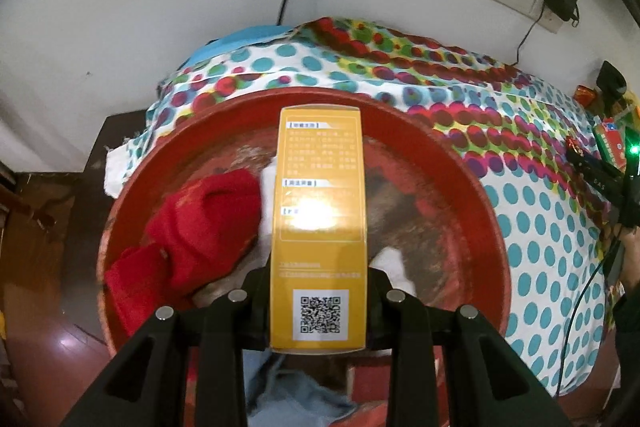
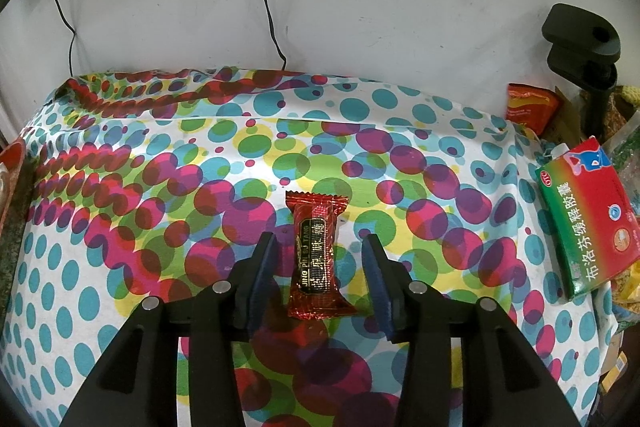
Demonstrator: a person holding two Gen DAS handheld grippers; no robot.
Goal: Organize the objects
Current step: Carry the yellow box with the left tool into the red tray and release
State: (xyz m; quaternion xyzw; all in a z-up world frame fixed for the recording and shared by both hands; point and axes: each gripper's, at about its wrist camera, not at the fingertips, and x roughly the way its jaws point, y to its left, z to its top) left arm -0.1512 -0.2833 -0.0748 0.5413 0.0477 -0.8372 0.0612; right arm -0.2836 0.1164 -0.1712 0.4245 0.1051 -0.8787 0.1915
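The left gripper (image 1: 319,301) is clenched on an upright yellow box (image 1: 319,227), holding it over the red basin (image 1: 472,187) (red cloth (image 1: 192,227) already lies inside), likely to drop it there. The right gripper (image 2: 320,269) stands released astride a red candy wrapper (image 2: 318,259) lying flat on the dotted tabletop (image 2: 120,227), pads clear of it.

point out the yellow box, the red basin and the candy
yellow box (image 1: 318,195), left wrist view, middle of its printed face
red basin (image 1: 472,195), left wrist view, right side of its inner wall
candy (image 2: 317,259), right wrist view, middle of the red wrapper
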